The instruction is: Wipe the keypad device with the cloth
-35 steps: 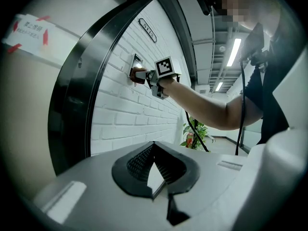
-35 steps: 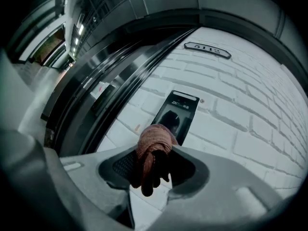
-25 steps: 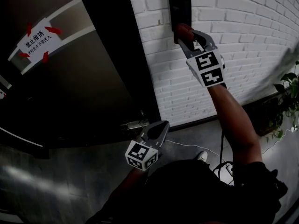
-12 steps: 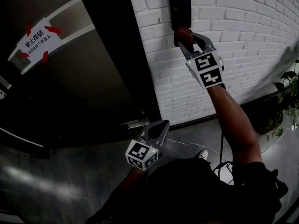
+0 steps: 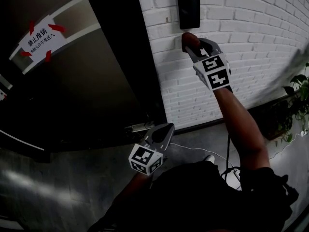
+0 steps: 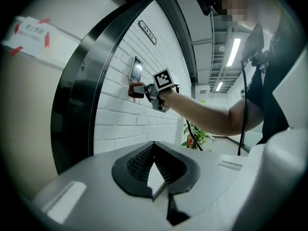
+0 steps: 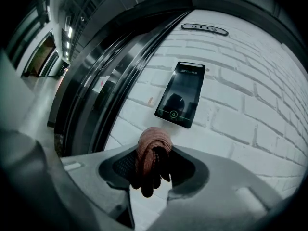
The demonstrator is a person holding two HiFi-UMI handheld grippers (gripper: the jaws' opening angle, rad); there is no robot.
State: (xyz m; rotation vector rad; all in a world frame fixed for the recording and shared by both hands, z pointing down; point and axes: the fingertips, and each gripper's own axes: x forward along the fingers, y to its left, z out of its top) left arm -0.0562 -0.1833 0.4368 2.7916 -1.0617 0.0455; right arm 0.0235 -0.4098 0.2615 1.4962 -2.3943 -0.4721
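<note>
The keypad device (image 5: 188, 7) is a black upright panel on the white brick wall (image 5: 251, 47); its dark screen also shows in the right gripper view (image 7: 181, 94). My right gripper (image 5: 193, 45) is raised just below it, shut on a bunched reddish cloth (image 5: 189, 37). The cloth (image 7: 153, 150) sticks out between the jaws, a little under the keypad's lower edge. My left gripper (image 5: 161, 132) hangs low near the door's bottom, shut and holding nothing. From the left gripper view I see the keypad (image 6: 136, 70), the cloth (image 6: 132, 89) and the right gripper (image 6: 139, 89) against the wall.
A dark metal door (image 5: 87, 91) fills the left, with a white paper notice (image 5: 41, 36) taped on it and a latch (image 5: 140, 128) low down. A potted plant (image 5: 299, 100) stands at the right. A white cable (image 5: 193, 151) lies on the floor.
My right gripper has slid the cloth down from the keypad's lower edge onto the brick just beneath it. The left gripper has stayed where it was.
</note>
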